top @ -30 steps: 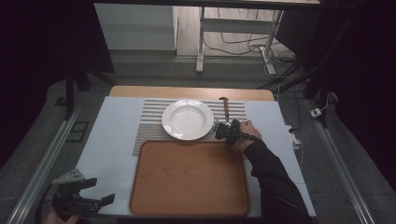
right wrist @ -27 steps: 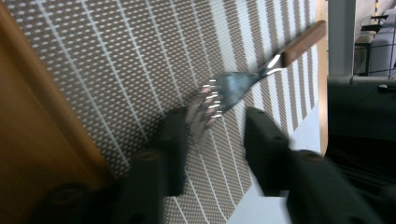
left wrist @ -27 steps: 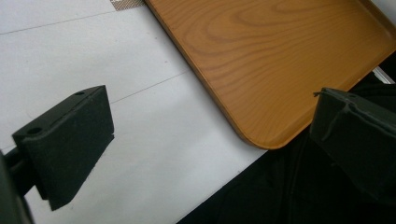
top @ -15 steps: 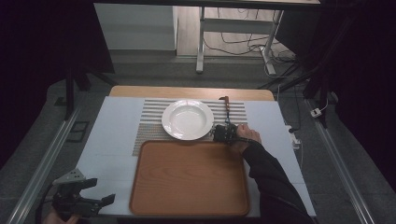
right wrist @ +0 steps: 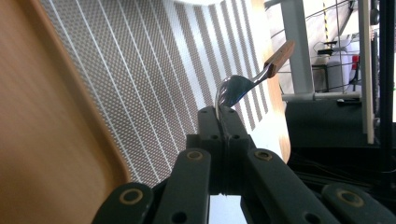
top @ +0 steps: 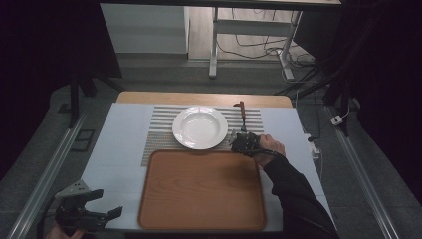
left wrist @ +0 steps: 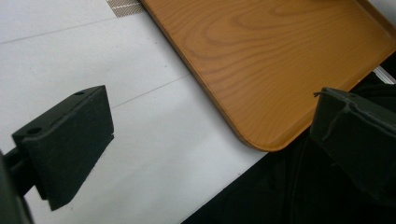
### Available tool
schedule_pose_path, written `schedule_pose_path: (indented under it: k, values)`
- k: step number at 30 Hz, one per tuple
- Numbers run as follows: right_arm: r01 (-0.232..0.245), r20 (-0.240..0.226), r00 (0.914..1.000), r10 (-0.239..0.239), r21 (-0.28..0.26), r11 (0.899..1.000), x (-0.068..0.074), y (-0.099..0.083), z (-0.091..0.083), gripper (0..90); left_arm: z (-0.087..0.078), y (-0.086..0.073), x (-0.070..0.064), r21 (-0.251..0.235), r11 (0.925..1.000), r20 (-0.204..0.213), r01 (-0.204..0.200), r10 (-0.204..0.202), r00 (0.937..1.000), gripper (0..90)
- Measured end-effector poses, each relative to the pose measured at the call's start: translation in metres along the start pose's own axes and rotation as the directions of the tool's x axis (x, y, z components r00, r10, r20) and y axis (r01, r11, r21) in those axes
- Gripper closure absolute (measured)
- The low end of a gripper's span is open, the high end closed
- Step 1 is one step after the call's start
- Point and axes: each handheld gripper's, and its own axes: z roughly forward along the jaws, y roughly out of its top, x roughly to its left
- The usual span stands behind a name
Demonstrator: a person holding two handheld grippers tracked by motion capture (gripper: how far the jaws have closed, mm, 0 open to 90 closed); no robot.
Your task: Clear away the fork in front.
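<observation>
Fork (right wrist: 236,88) comes first: it sits pinched by its tines in my right gripper (right wrist: 219,114), whose jaws are closed tight on the metal, with the wooden handle slanting toward the upper right of the right gripper view. In the high view the fork (top: 242,115) lies right of centre, on the striped placemat (top: 161,132) just beside the white plate (top: 199,127), its handle pointing to the top of the frame, and my right gripper (top: 243,142) grips its near end.

I judge the step in hand to be the pick-up. Whether the fork is clear of the mat I cannot tell. Next I'd need a clean lift without letting the thin tines slip, then a short carry, probably to the wooden tray (top: 201,189) just below in the frame.

My left gripper (top: 84,211) hangs at the lower left corner of the high view, jaws wide apart and holding nothing, over the pale surface (left wrist: 93,60) near the tray's corner (left wrist: 261,140).

Beyond the surface the room is dim; a desk frame (top: 214,45) and loose cables (top: 249,47) show at the top.
</observation>
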Motion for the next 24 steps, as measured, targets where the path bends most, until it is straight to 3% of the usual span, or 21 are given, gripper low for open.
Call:
schedule_pose_path:
  k: [6, 11, 14, 18, 24]
  values:
    - [-0.101, -0.035, 0.9945, 0.099, -0.066, 0.993, -0.005, -0.004, -0.021, 90.0, 0.001, 0.001, -0.002, 0.009, 0.9998, -0.015, -0.018, 0.018, 0.9997, 0.0]
    - [-0.191, -0.095, 0.9791, 0.18, -0.124, 0.974, -0.009, -0.008, -0.035, 90.0, 0.0, 0.001, -0.003, 0.005, 0.9999, -0.016, -0.016, 0.017, 0.9997, 0.0]
    - [-0.27, -0.142, 0.9579, 0.249, -0.152, 0.951, -0.007, -0.012, -0.043, 90.0, 0.0, 0.001, -0.004, 0.005, 0.9997, -0.011, -0.024, 0.024, 0.9996, 0.0]
    - [-0.338, -0.204, 0.9317, 0.301, -0.183, 0.923, -0.007, -0.018, -0.054, 90.0, 0.002, 0.003, -0.006, 0.01, 0.9992, 0.006, -0.039, 0.039, 0.9992, 0.0]
    - [-0.444, -0.298, 0.8796, 0.371, -0.235, 0.865, -0.009, -0.029, -0.073, 90.0, 0.005, 0.007, -0.007, -0.003, 0.9979, 0.034, -0.065, 0.065, 0.9973, 0.0]
